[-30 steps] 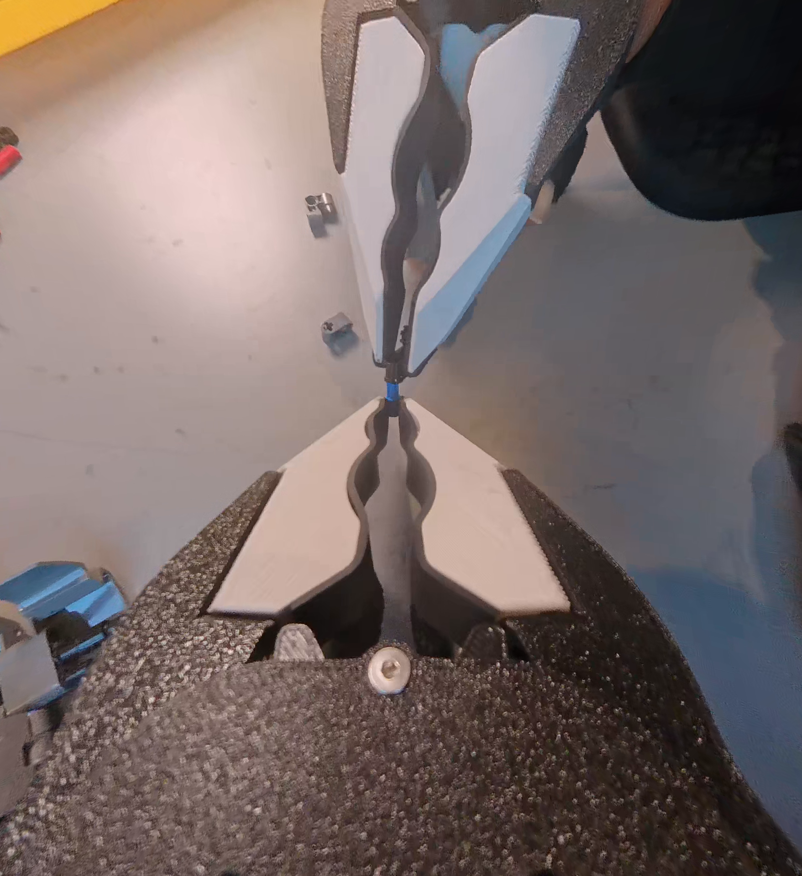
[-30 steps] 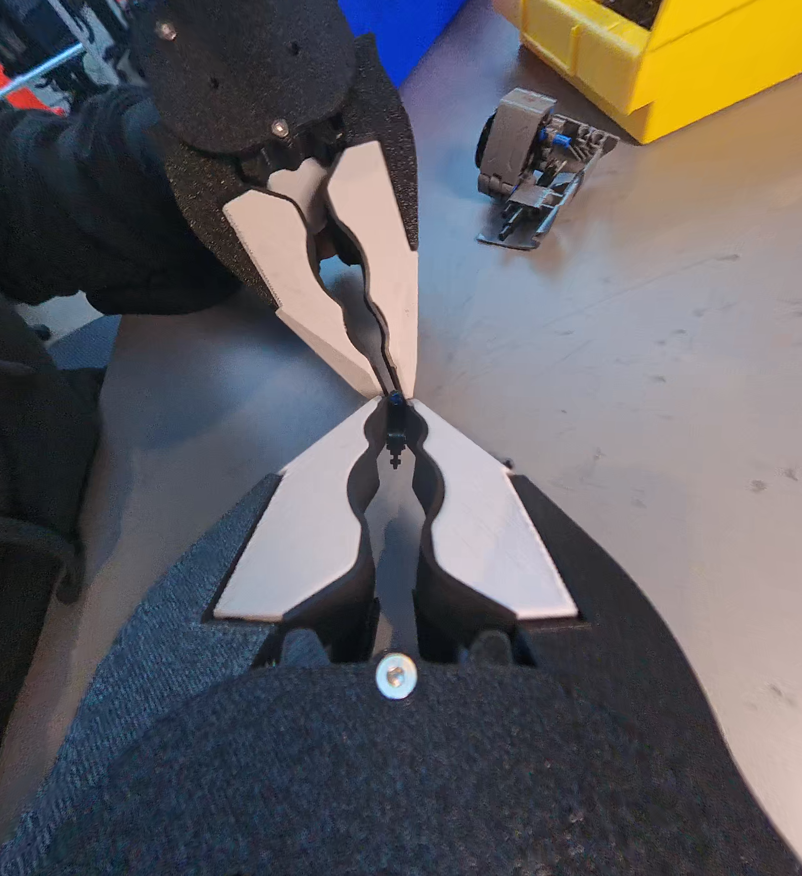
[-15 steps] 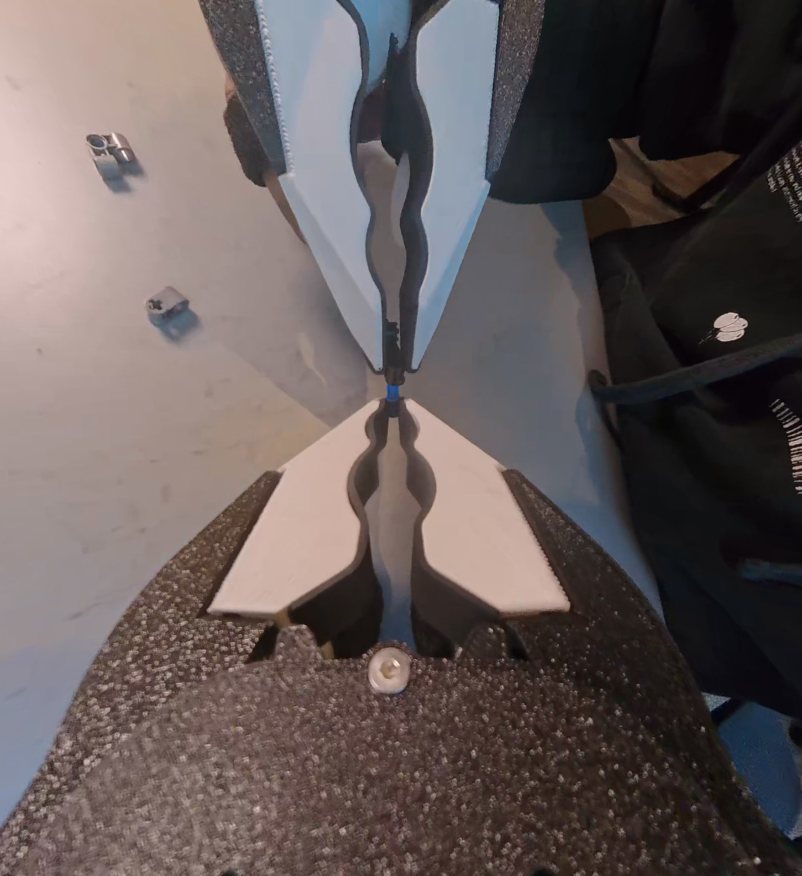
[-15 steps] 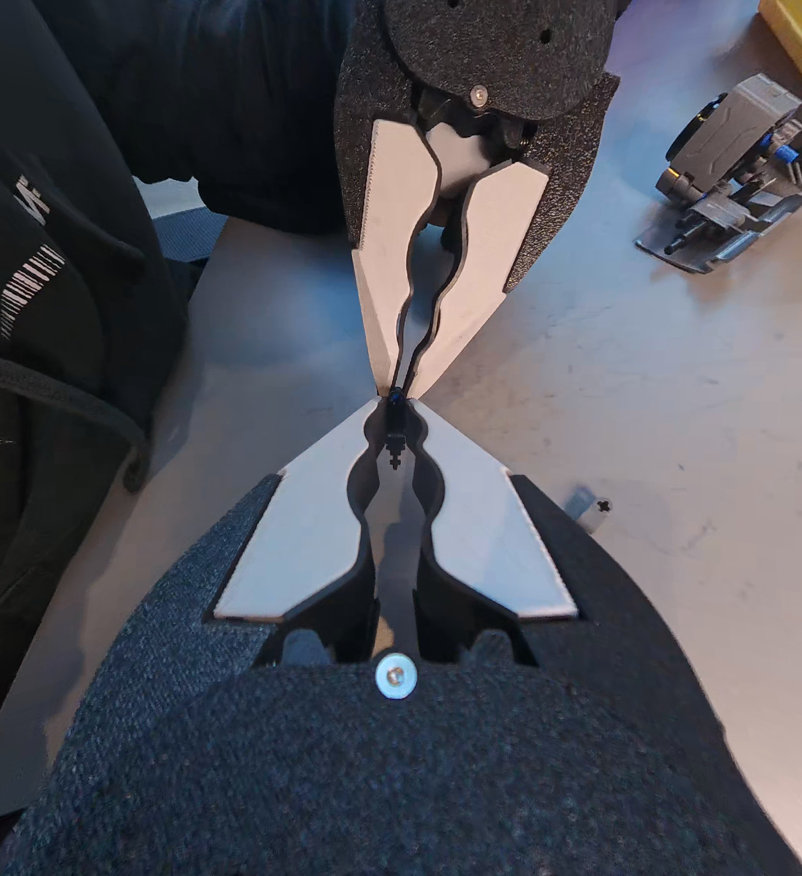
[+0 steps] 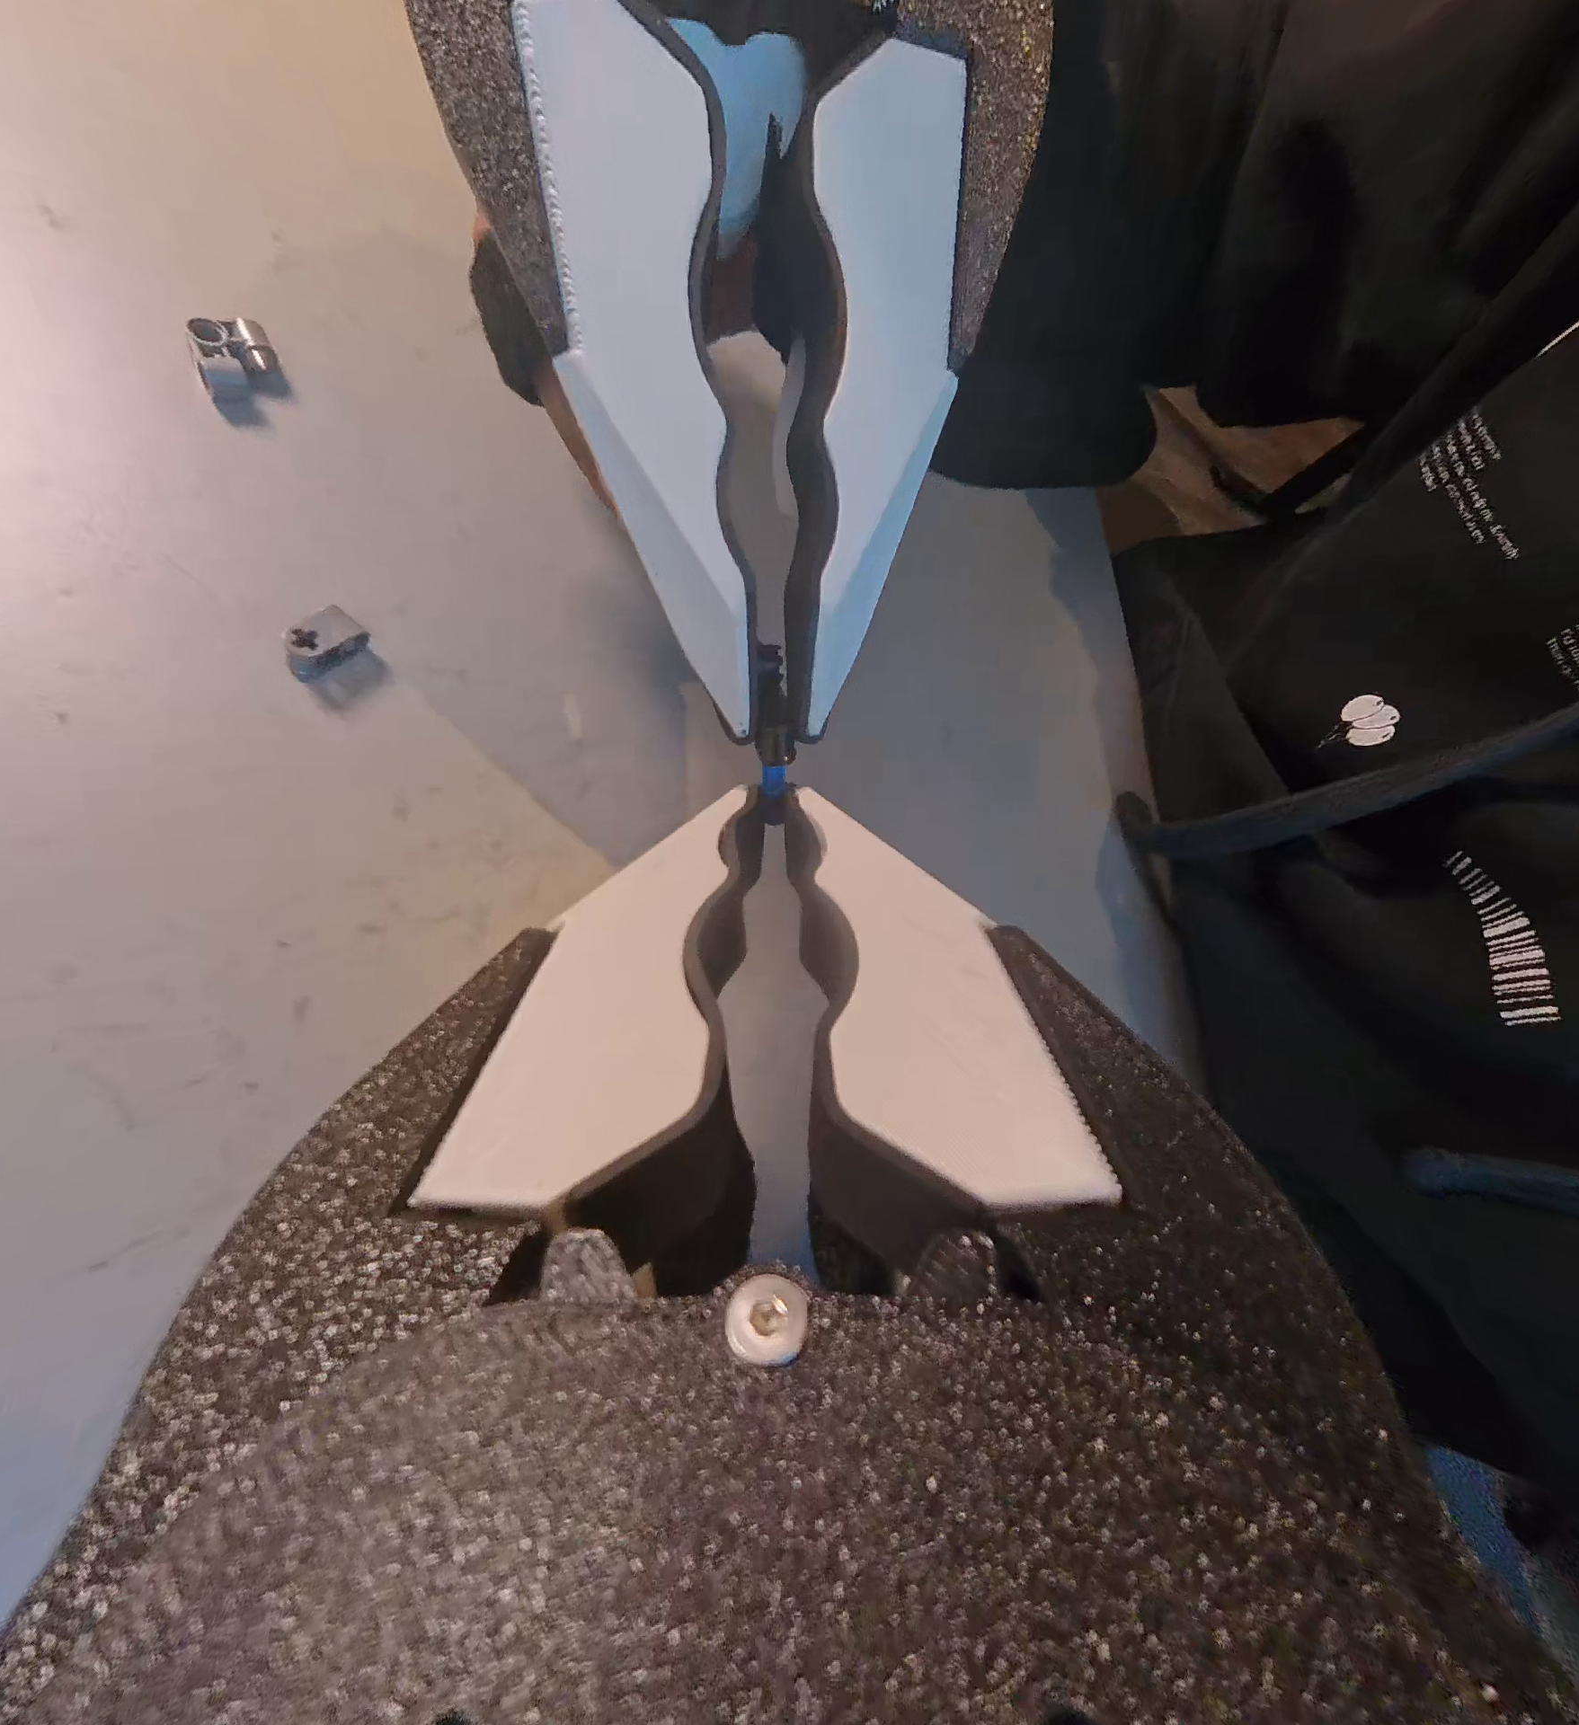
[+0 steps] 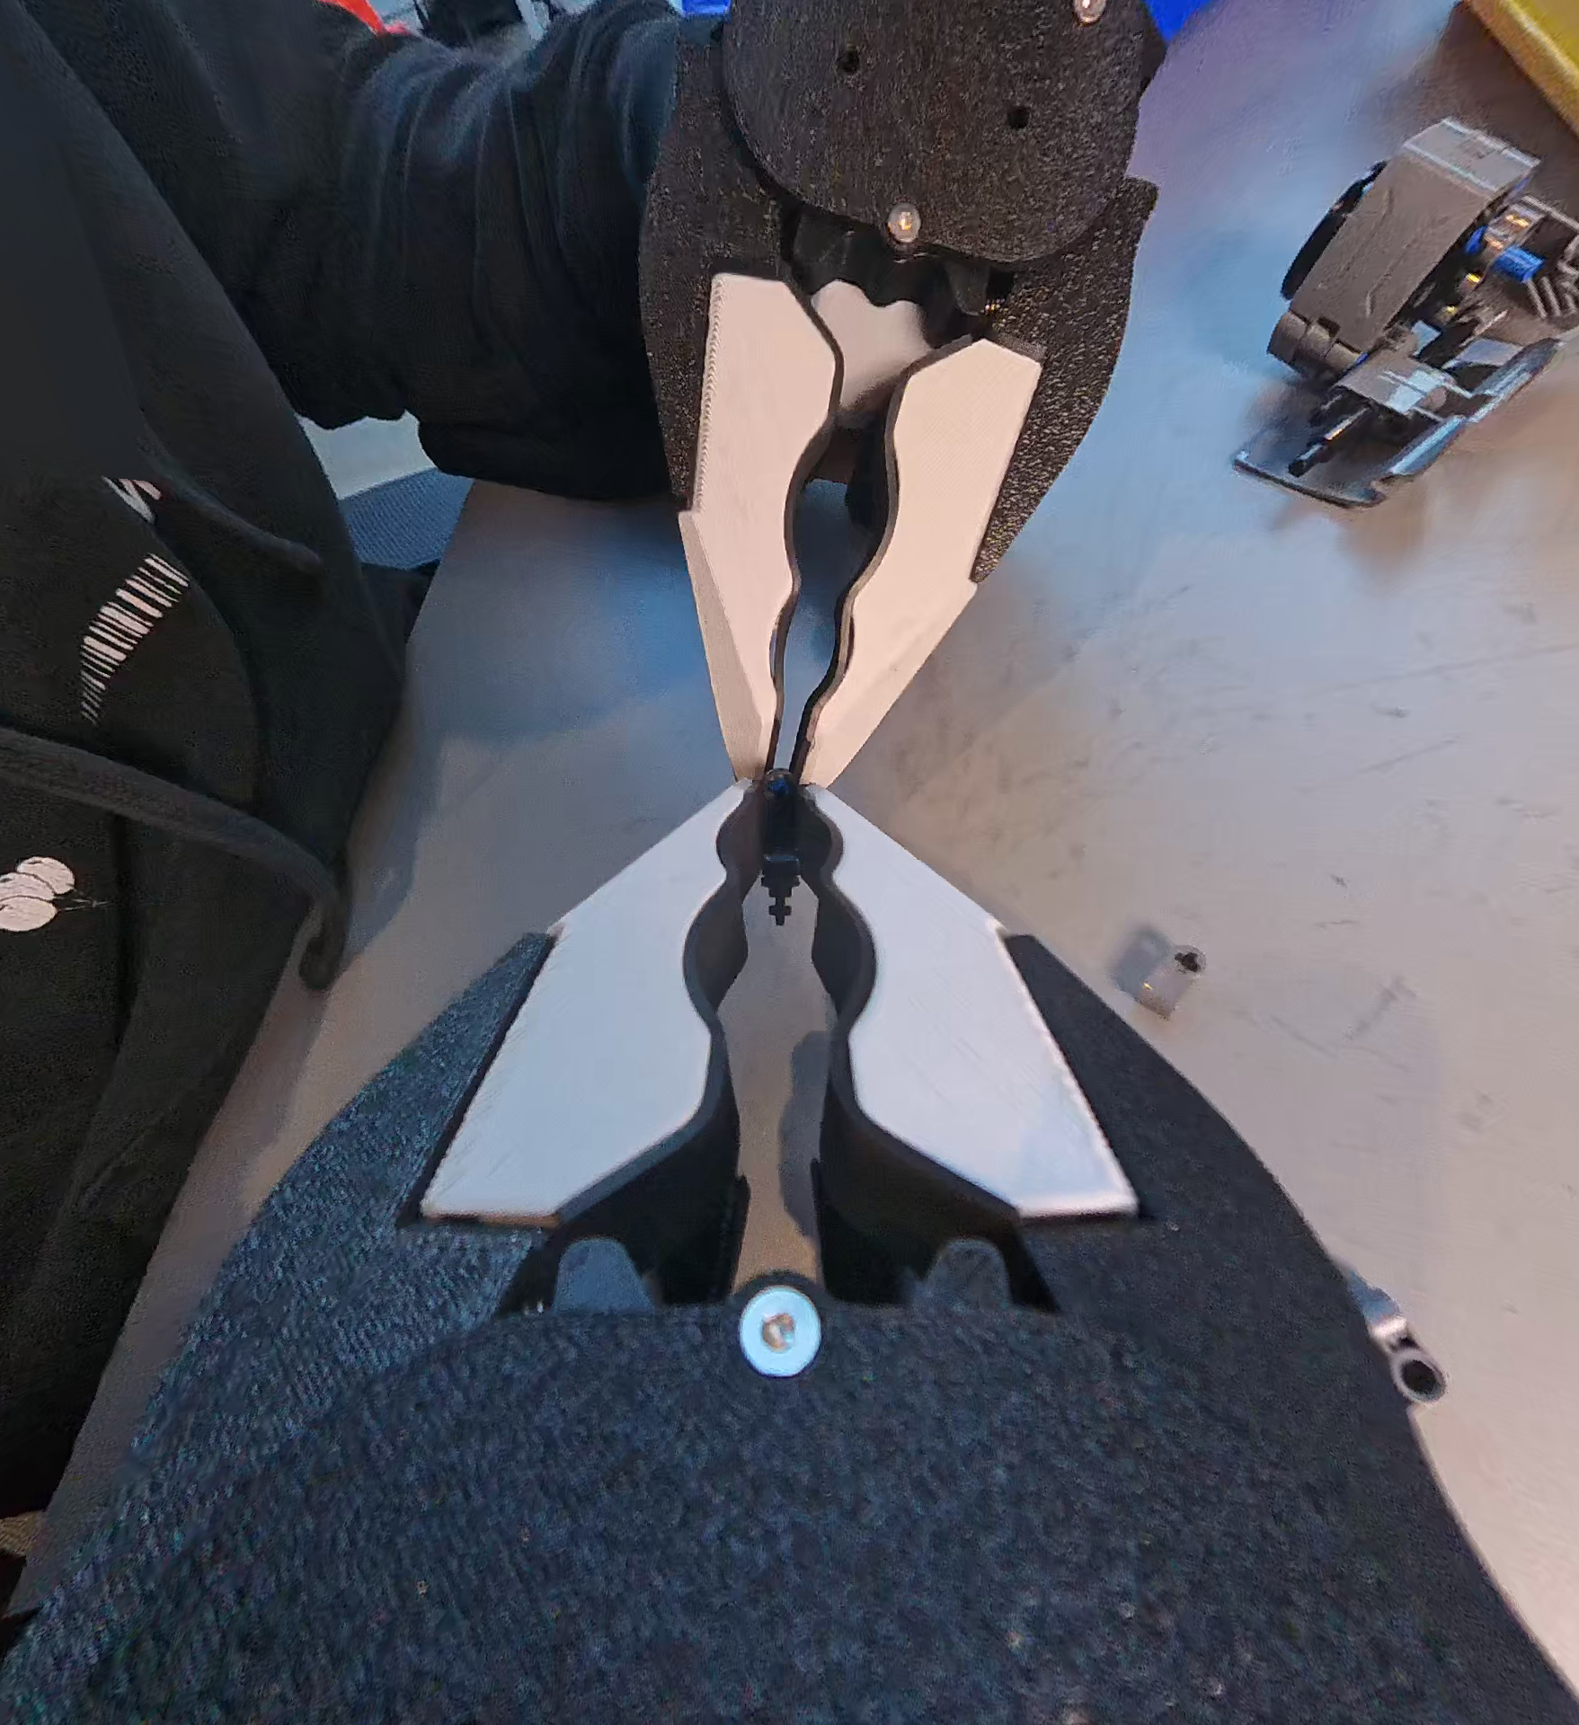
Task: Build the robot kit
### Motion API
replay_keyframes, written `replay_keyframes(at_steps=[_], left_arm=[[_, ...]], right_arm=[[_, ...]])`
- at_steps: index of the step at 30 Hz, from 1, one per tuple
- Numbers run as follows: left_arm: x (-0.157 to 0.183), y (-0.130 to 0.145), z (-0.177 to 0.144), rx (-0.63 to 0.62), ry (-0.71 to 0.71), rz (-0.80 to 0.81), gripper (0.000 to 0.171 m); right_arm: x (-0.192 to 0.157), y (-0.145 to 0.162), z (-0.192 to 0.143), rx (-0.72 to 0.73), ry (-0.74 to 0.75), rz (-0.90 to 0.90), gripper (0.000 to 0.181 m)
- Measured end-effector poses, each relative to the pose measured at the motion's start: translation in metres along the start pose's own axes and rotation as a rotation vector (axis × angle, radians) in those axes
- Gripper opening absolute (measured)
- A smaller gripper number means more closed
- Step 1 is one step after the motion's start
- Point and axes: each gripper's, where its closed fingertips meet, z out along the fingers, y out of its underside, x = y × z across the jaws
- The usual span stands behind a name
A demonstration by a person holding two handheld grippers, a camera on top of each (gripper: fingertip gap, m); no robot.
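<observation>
- Where the 2 views meet tip to tip above the grey table [image 5: 160, 840], the left tongs [image 5: 772, 814] are clenched on the blue end of 1 small pin [image 5: 772, 779].
- The right tongs [image 6: 778, 793] are clamped on the black end of that same pin [image 6: 778, 845], so the part is pinched from both sides, bridging the 2 sets of tips in the air.
- In the right wrist view, a thin black stem of the pin reaches back between the right tongs' fingers [image 6: 636, 1027].
- In the left wrist view, the right tongs [image 5: 774, 723] come down from the top, and the blue section shows in the short gap between the 2 tips.
- In the right wrist view, the left tongs [image 6: 781, 770] come down from the top, gripped by a hand in a black sleeve [image 6: 486, 233].
- 2 small grey connector pieces lie on the table left of the tongs in the left wrist view: 1 farther [image 5: 230, 350], 1 nearer with a cross-shaped hole [image 5: 323, 639].
- In the right wrist view, 1 small grey piece [image 6: 1159, 966] lies just right of the right tongs, and 1 more [image 6: 1406, 1353] sits at the body's right edge.
- 1 grey and blue brick-built assembly [image 6: 1439, 308] stands on the table, well apart to the upper right.
- A person's black printed garment [image 5: 1420, 840] fills the side beside the table edge.
</observation>
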Motion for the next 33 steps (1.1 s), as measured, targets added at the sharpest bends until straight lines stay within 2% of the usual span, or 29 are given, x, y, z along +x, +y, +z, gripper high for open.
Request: replay_keyframes(at_steps=[5,8,12,18,27,33], left_arm=[[-0.015,0.0,-0.001,-0.036,-0.152,0.062,0.001],[-0.025,-0.002,-0.003,-0.047,-0.247,0.098,0.001],[-0.034,0.002,0.0,-0.095,-0.346,0.162,0.0],[-0.043,-0.004,-0.002,-0.055,-0.43,0.239,0.0],[-0.046,-0.021,-0.009,0.037,-0.543,0.423,0.001],[-0.044,-0.022,-0.005,0.036,-0.57,0.49,0.0]], right_arm=[[0.013,0.005,-0.001,-0.086,0.111,-0.009,0.006],[0.022,0.005,-0.002,-0.075,0.17,0.041,0.006],[0.029,0.011,0.0,-0.137,0.245,0.005,0.006],[0.036,0.01,-0.004,-0.194,0.359,-0.075,0.005],[0.039,-0.004,-0.017,-0.161,0.548,-0.268,0.006],[0.036,0.001,-0.018,-0.213,0.561,-0.327,0.005]])
